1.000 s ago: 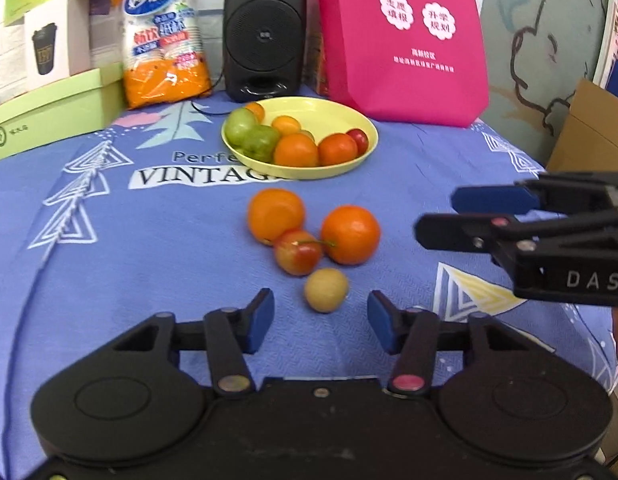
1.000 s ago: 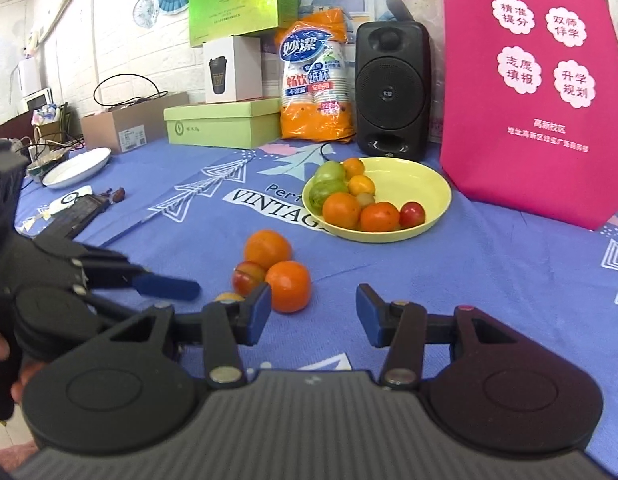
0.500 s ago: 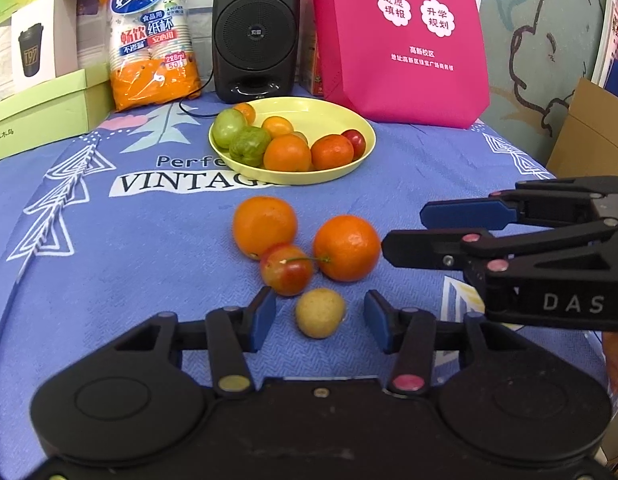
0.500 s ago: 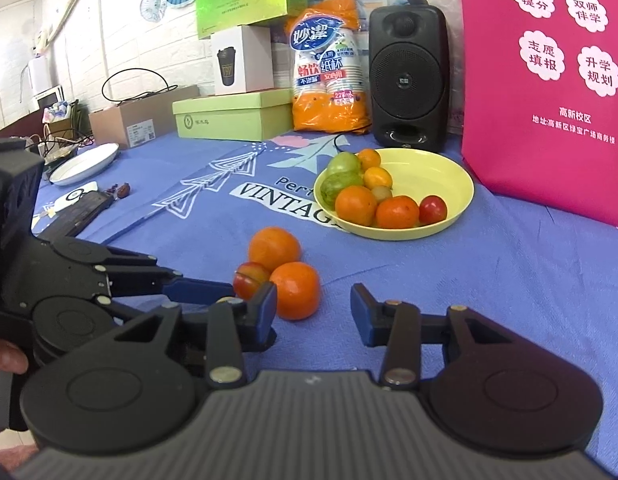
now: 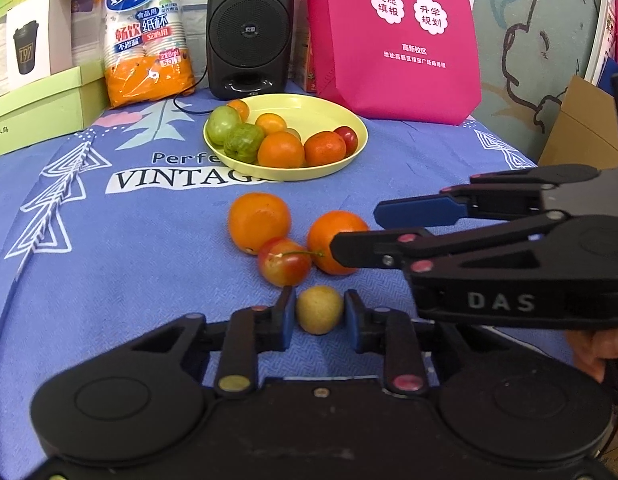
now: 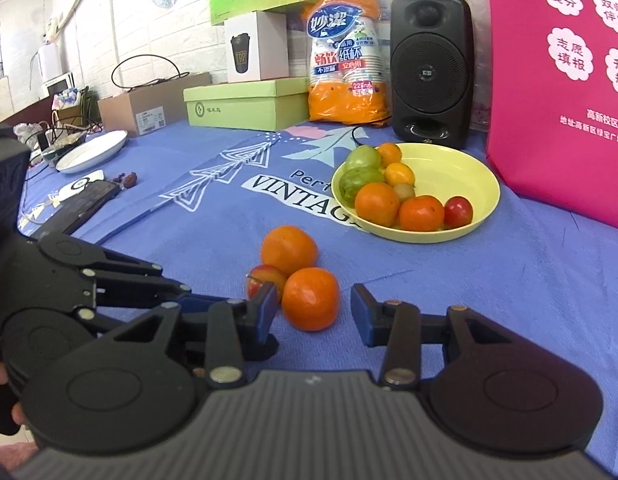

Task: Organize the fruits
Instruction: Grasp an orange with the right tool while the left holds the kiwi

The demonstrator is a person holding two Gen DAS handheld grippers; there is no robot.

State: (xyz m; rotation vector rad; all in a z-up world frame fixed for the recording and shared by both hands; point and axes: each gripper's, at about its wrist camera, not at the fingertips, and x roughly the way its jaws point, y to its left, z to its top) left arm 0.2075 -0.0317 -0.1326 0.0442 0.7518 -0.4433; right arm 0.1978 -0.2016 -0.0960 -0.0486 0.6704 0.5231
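A small yellow-brown fruit [image 5: 319, 309] lies on the blue cloth between the pads of my left gripper [image 5: 317, 314]; the jaws are closing, with small gaps on both sides. Behind it lie a red-yellow fruit [image 5: 284, 261] and two oranges [image 5: 259, 221], [image 5: 333, 241]. My right gripper [image 6: 313, 314] is open, with the nearer orange [image 6: 310, 298] just ahead between its fingers. In the left wrist view it reaches in from the right [image 5: 361, 232]. A yellow plate [image 5: 333, 110] holds several fruits.
A black speaker [image 5: 249, 28], a pink bag [image 5: 393, 36], an orange cup pack [image 5: 145, 36] and green boxes [image 6: 245, 108] stand at the back. A white plate [image 6: 91, 152] and a dark remote [image 6: 85, 200] lie far left in the right wrist view.
My left gripper moved forward around the small yellow-brown fruit and its jaws narrowed. My right gripper moved forward toward the nearer orange, still open.
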